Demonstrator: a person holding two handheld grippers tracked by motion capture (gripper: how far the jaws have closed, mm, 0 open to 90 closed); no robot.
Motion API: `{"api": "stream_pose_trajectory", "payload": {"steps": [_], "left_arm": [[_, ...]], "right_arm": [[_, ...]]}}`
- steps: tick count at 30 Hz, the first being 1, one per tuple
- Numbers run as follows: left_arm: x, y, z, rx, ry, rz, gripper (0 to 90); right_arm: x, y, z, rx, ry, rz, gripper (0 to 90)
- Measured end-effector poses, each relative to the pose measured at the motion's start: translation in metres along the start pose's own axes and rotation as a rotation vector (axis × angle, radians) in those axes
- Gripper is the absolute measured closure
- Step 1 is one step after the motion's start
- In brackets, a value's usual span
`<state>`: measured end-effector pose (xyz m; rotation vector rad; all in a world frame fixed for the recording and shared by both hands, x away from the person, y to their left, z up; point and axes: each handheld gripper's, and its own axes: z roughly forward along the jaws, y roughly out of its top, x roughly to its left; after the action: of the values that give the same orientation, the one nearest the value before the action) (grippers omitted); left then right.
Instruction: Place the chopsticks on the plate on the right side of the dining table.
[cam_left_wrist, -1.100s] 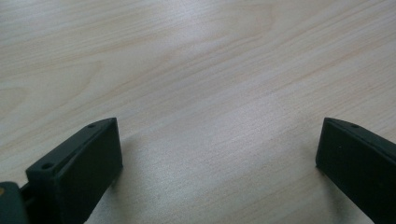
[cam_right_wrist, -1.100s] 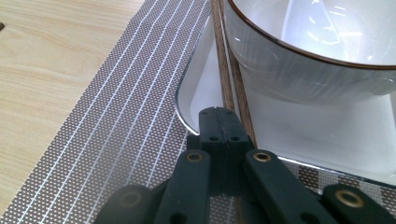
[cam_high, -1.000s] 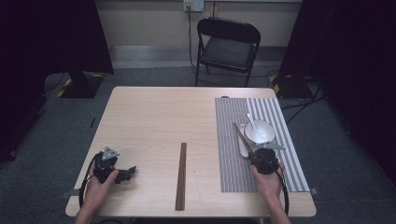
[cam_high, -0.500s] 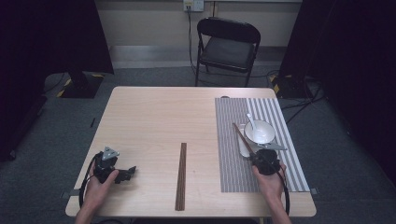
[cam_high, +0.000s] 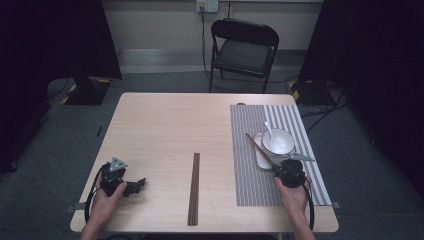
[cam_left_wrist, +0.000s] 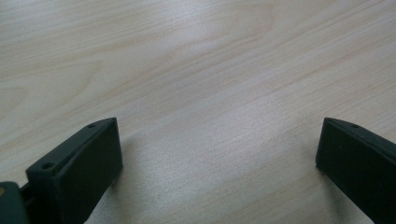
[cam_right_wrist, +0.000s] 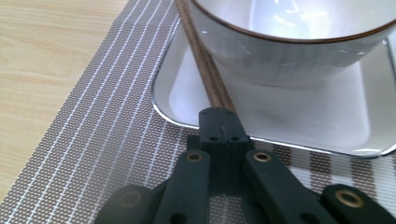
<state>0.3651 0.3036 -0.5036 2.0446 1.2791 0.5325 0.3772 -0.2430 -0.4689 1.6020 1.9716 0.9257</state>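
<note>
On striped mat, one bowl, right tool gripping chopsticks

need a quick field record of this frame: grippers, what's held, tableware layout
left gripper: open, resting on bare wooden table, holds nothing
right gripper: shut on chopsticks at their near end
chopsticks: lie across left side of white square plate, beside bowl
bowl: white, on the plate, with white spoon in it
placemat: grey striped, right side of table, under plate
second chopstick pair: dark, flat on table centre, untouched
</note>
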Motion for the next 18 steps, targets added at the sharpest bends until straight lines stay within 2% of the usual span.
{"api": "stream_pose_trajectory", "payload": {"steps": [18], "left_arm": [[0.0,0.0,0.0,0.0,-0.001,0.0,0.0]], "right_arm": [[-0.014,-0.001,-0.004,-0.005,-0.036,0.021,89.2]]}}
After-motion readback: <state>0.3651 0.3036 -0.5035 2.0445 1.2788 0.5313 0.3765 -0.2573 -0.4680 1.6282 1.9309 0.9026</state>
